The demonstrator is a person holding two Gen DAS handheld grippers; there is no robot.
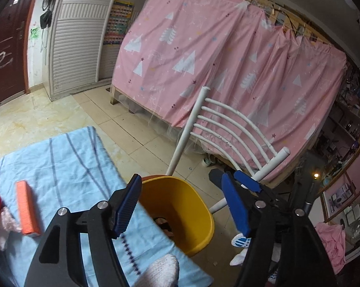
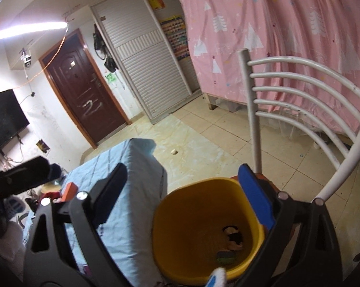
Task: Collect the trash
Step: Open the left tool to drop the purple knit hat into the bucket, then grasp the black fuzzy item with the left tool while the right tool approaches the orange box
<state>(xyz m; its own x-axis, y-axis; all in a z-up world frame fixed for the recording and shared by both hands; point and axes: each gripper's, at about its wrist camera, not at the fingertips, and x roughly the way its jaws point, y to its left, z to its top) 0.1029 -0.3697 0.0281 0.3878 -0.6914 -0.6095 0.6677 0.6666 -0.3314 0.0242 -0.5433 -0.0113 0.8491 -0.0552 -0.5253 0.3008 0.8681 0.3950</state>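
The yellow bin looks like smooth, slightly glossy plastic. A soft, matt blue cloth with darker stripes covers the worktop. The orange box seems matt cardboard. The chair back is white-painted metal tubing, chipped in spots. The floor tiles are glossy.

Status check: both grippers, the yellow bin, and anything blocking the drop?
Left gripper open, empty. Right gripper open, empty, over yellow bin. Scraps in bin bottom; orange box on blue cloth. White chair behind bin; drop unobstructed.
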